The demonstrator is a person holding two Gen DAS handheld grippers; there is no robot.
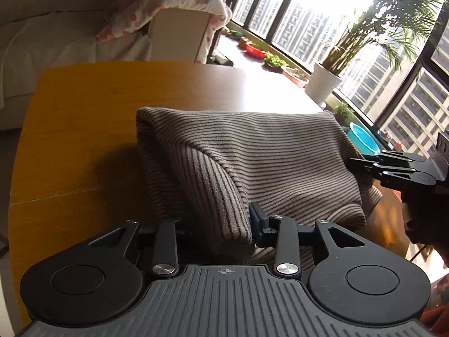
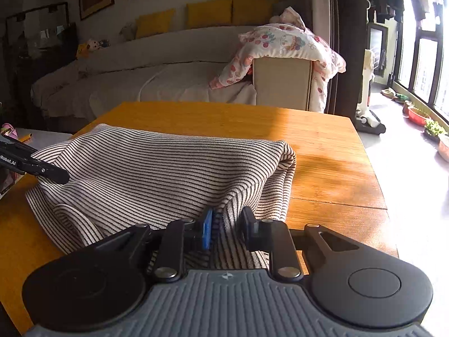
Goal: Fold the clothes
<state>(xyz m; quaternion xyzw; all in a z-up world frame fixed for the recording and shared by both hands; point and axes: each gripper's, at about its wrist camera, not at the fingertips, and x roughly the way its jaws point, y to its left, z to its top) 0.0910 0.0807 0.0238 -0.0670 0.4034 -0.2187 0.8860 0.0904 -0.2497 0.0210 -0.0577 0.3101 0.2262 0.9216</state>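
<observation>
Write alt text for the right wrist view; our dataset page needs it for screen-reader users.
The right gripper pinches the near edge of a striped garment on a wooden table, with the left gripper at the garment's far left edge. Behind stands a sofa draped with a floral blanket.

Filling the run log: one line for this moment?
left tool: shut on striped garment | right tool: shut on striped garment | garment: partly folded on wooden table

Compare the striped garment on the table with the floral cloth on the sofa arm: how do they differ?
The garment has thin dark stripes; the cloth is white with red prints. The garment lies on the table, folded over; the cloth hangs over the sofa arm. Grippers hold only the garment. Both are soft fabric.
</observation>
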